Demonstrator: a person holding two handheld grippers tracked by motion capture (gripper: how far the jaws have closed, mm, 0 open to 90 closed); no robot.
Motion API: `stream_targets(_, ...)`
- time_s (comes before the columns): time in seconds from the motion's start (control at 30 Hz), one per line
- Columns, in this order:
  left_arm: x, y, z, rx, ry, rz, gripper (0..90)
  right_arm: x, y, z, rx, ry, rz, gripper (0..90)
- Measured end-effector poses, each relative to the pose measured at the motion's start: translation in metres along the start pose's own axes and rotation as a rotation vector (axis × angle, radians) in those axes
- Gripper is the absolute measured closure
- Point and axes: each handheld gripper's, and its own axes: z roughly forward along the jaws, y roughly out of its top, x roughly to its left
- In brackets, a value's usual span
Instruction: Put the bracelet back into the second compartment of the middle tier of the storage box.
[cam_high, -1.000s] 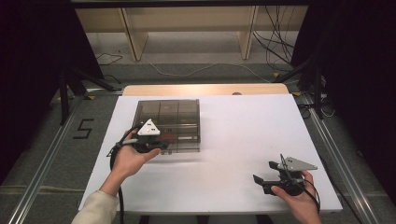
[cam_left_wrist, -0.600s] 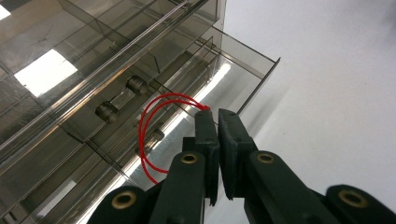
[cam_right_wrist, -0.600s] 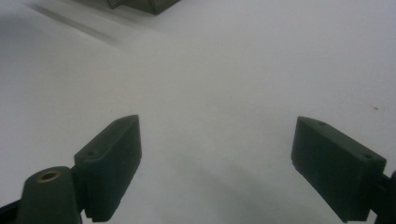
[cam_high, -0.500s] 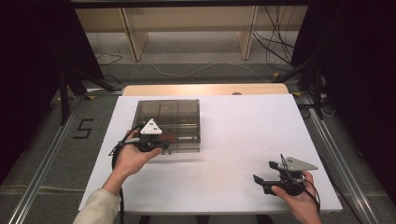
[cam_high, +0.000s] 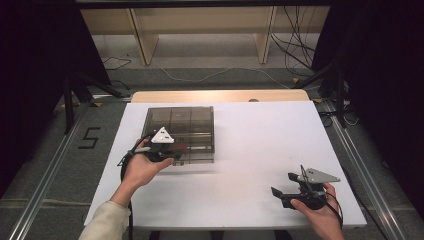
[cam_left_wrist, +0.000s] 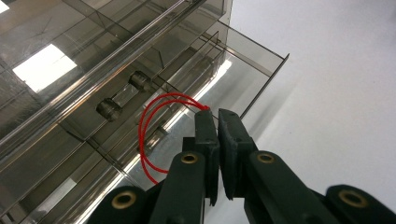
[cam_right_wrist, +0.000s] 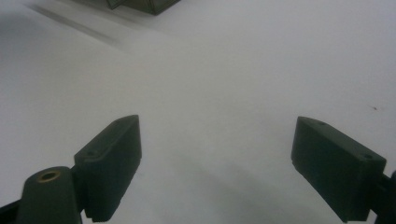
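A smoked clear plastic organizer box with inner dividers lies at the left middle of the white table. One of its drawers stands pulled out a little toward the front. My left gripper is at the box's near edge with its jaws together, and a thin red cord loop runs from the jaw tips. My right gripper rests at the table's front right with its jaws wide apart and nothing between them.
White tabletop stretches between the box and my right gripper. The table's front edge is just behind both hands. Beyond the far edge are a wooden shelf frame and cables on the floor.
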Motion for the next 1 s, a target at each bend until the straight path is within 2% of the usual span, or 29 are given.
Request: stream_targets(1.0,0.0039,0.0011,0.0089,0.021,0.004,-0.006,86.8,-0.0004,-0.0001,0.0004,-0.001,0.001,0.001,17.0)
